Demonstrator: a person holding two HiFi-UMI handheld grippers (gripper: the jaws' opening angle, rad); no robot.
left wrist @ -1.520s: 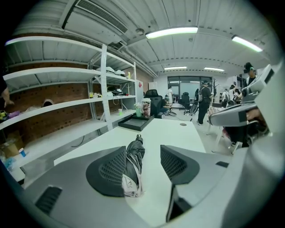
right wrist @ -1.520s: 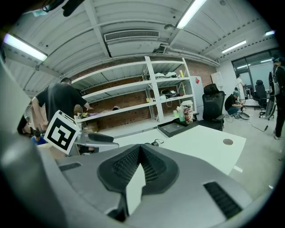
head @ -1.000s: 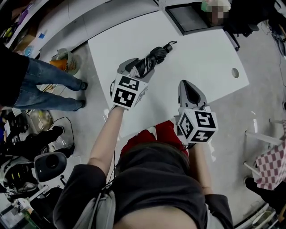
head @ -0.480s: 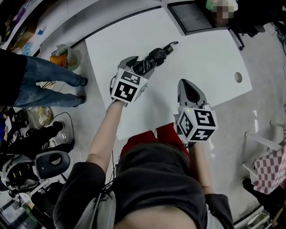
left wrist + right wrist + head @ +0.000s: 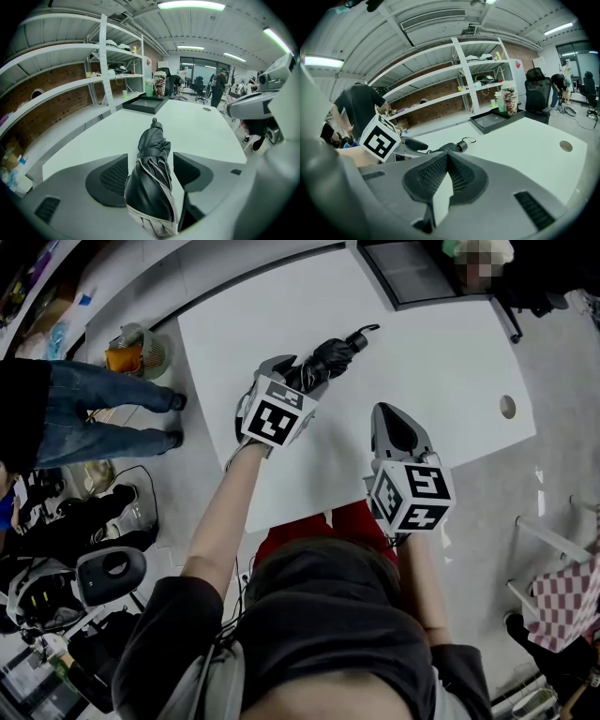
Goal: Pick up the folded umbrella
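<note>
Now the left claw (image 5: 283, 369) has come down around the folded umbrella (image 5: 328, 354), jaws wide, ready to close; the right claw (image 5: 446, 163) is shut.

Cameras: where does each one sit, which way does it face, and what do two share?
Head view: on the person's head, looking steeply down at the table; shows arms, torso, left gripper, right gripper.
Left gripper view: on that gripper, looking along its open jaws at the umbrella between them.
Right gripper view: on that gripper, looking across the table towards the left gripper; own jaws together.
Shared: all three show the umbrella and table.
</note>
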